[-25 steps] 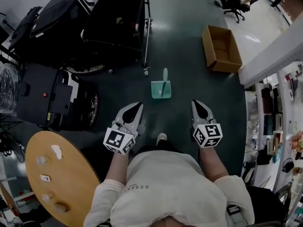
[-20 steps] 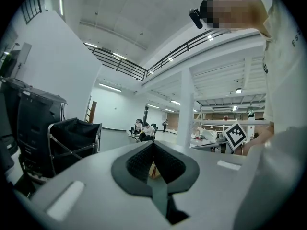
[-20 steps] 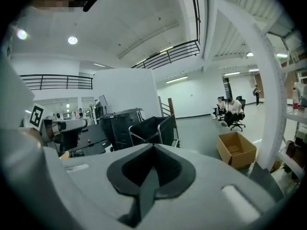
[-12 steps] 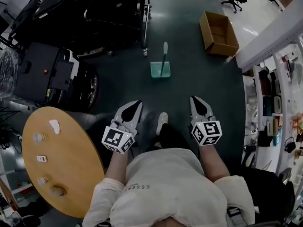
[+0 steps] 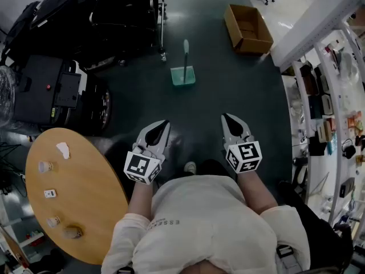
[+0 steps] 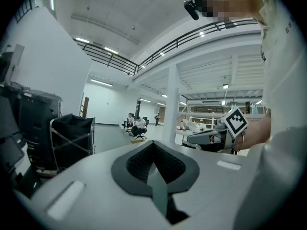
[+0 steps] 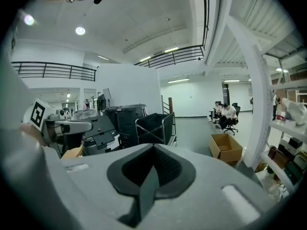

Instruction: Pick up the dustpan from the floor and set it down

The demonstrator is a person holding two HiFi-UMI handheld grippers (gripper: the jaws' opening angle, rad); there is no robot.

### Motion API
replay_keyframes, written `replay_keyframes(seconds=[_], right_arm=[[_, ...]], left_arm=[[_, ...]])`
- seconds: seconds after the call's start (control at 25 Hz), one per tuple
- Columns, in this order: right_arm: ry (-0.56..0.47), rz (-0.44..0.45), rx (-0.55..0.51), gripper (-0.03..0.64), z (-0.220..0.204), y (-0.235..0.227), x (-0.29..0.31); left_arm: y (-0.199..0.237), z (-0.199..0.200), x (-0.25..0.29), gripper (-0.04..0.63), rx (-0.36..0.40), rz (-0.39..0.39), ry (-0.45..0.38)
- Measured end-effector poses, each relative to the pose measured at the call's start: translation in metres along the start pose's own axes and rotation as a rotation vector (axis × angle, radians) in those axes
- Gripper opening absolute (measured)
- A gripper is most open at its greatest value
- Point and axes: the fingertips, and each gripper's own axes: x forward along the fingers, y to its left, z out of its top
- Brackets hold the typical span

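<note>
We carry the left gripper (image 5: 161,126) and right gripper (image 5: 228,120) low in the frame, jaws pressed together and empty. The dustpan (image 5: 183,75) lies on the floor (image 5: 234,90) above centre, well apart from both.

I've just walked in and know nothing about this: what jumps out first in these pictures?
A small teal dustpan lies alone on the dark floor, straight ahead of the person. Nearer, the left tongs and right tongs, each carrying a black-and-white marker cube, point toward it, both shut and empty. An open cardboard box sits at upper right, a round wooden table at lower left.
</note>
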Motion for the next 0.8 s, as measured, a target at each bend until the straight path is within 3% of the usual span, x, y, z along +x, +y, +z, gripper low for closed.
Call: replay_keyframes(seconds=[0.24,0.6,0.8], right_arm=[[0.053,0.004,-0.060,-0.011,-0.010,0.011,0.000],[0.080,-0.029,0.009,-0.010,-0.018,0.004,-0.007],[0.064,-0.038,-0.023,-0.009,-0.015,0.005,-0.014]], left_arm=[[-0.004,-0.001,-0.007,0.017,-0.013,0.006,-0.012],[-0.012,-0.005,-0.014,0.017,-0.015,0.011,-0.020],[-0.017,-0.003,-0.017,0.017,-0.005,0.013,-0.023]])
